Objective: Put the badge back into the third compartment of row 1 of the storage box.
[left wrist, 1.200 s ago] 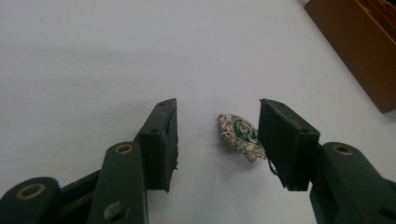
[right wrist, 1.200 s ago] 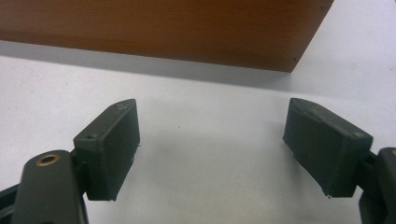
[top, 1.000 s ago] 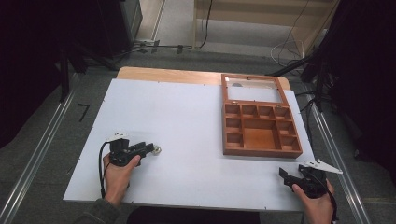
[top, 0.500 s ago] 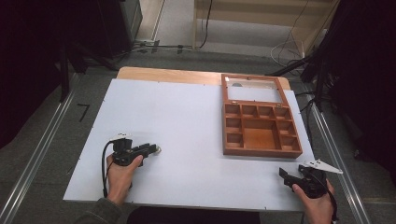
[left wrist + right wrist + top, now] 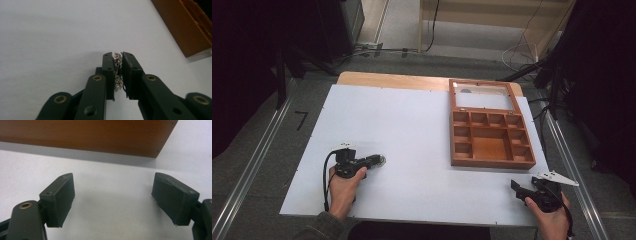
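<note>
Left gripper (image 5: 118,72): jaws have just been closing and now pinch the chain (image 5: 118,71), bunched on the table (image 5: 412,130) left of the box (image 5: 492,132); grasp likely secured, lift may follow; right gripper (image 5: 112,200) wide open, empty.

silver sparkly jewellery piece (image 5: 117,72) | bunched | pinched between fingers (image 5: 109,72)

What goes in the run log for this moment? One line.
left gripper: just closed on silver jewellery | right gripper: open | wooden box: lid open

right gripper (image 5: 112,195) jaws apart, wooden box (image 5: 87,135) beyond
</note>
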{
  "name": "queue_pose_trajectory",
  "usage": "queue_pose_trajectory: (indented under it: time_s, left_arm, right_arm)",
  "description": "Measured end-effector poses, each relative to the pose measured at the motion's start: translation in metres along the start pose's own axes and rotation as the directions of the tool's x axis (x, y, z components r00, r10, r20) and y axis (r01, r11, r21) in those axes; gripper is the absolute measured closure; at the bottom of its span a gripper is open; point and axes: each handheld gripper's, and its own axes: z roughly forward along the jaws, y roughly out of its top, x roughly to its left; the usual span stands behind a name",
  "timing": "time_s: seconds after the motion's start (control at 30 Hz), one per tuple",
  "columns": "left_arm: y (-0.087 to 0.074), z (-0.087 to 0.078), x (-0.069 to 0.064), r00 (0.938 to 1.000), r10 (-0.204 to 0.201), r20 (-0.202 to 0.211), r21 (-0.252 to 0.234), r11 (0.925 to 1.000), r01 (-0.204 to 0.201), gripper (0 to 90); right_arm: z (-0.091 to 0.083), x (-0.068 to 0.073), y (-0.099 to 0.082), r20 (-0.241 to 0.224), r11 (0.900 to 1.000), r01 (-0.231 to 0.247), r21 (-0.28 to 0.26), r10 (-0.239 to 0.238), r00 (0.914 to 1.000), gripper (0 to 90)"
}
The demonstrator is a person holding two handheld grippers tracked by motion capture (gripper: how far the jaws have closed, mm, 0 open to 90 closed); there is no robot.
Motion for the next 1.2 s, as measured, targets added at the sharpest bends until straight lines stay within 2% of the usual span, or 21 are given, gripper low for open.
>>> queue_pose_trajectory:
  time_s: [0.23, 0.27, 0.3, 1.2]
  left_arm:
    - [0.0001, -0.0017, -0.0032, 0.9996, 0.017, 0.022, -0.005, 0.9998, -0.017, 84.5]
    - [0.0004, -0.0026, -0.0032, 0.9993, 0.007, 0.037, -0.015, 0.9999, -0.007, 88.5]
    - [0.0008, -0.0033, -0.0036, 0.9991, 0.008, 0.041, -0.016, 0.9998, -0.007, 88.8]
    - [0.0043, -0.0069, -0.0091, 0.9963, 0.024, 0.082, -0.037, 0.9991, -0.021, 89.4]
  right_arm:
    - [0.0001, 0.0001, 0.0000, 0.000, 1.0000, 0.000, 0.001, 0.000, 1.0000, 16.9]
    - [0.0001, 0.0000, 0.0000, 0.000, 1.0000, 0.000, 0.000, 0.000, 1.0000, 16.9]
    - [0.0001, -0.0001, 0.0000, 0.000, 1.0000, 0.000, 0.001, 0.000, 1.0000, 16.9]
    - [-0.0003, -0.0001, 0.0000, -0.002, 1.0000, 0.000, 0.001, 0.000, 1.0000, 16.9]
